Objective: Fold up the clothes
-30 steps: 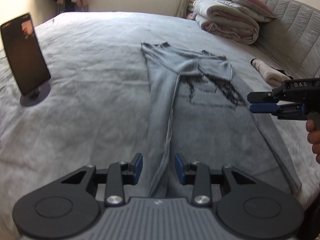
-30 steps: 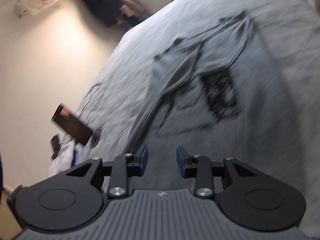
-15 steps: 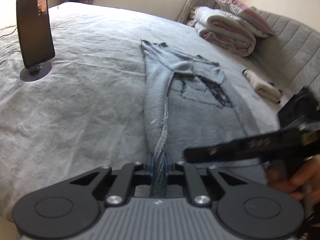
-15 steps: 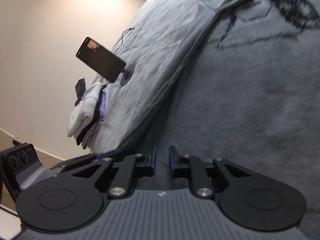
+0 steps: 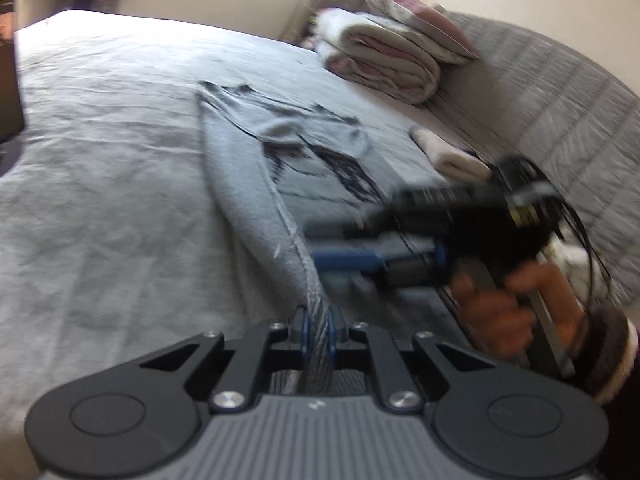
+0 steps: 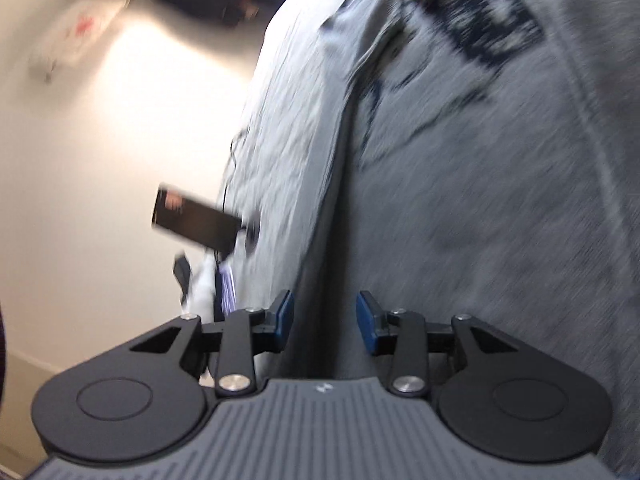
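Observation:
A grey T-shirt [image 5: 248,184] with a dark print lies lengthwise on the bed, one side folded over along a long ridge. My left gripper [image 5: 318,328] is shut on the bunched near end of that ridge. In the left wrist view my right gripper [image 5: 314,246] hovers blurred just right of the ridge, held by a hand [image 5: 500,312]. In the right wrist view the right gripper [image 6: 325,316] sits low over the T-shirt [image 6: 480,200]. Its jaws are opening, and the blue pads [image 6: 285,312] stand apart with cloth below them, not pressed.
Folded blankets with a pillow [image 5: 380,68] lie at the far right by the padded headboard [image 5: 560,112]. A rolled white cloth [image 5: 448,152] rests near it. A phone on a stand [image 6: 196,228] is at the bed's left side, with white cloth [image 6: 204,288] below the bed edge.
My left gripper closed on the shirt's folded edge and keeps hold. The right gripper dropped close beside it, narrowed its jaws, then spread them again while rolling.

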The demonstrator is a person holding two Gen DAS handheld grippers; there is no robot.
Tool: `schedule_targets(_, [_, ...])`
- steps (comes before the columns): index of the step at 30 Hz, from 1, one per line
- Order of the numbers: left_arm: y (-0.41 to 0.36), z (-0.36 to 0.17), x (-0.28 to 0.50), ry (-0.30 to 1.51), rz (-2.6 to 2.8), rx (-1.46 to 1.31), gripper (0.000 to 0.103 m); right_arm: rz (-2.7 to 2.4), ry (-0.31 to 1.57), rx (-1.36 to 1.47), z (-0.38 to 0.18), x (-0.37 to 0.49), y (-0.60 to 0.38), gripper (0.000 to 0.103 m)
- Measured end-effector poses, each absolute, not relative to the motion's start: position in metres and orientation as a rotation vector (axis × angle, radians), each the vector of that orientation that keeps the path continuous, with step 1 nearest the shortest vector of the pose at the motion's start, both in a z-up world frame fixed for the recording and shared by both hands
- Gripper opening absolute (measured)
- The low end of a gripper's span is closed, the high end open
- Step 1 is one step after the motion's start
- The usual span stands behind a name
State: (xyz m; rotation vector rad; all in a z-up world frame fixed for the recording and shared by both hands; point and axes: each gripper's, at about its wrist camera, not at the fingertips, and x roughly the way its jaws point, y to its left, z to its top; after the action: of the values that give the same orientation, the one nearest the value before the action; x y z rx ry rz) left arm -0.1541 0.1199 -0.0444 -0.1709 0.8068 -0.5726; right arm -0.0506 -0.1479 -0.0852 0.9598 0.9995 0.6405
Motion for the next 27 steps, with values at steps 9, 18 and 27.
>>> schedule_targets(9, [0.130, -0.060, -0.157, 0.788, -0.760, -0.240, 0.022, 0.603, 0.953, 0.917, -0.083, -0.039, -0.132, 0.034])
schedule_targets(18, [0.154, -0.060, -0.151, 0.718, -0.666, -0.382, 0.027, 0.537, 0.883, 0.822, -0.082, -0.040, -0.117, 0.018])
schedule_targets(27, [0.156, -0.077, -0.130, 0.736, -0.567, -0.468, 0.027, 0.527, 0.740, 0.481, -0.072, -0.053, -0.083, 0.013])
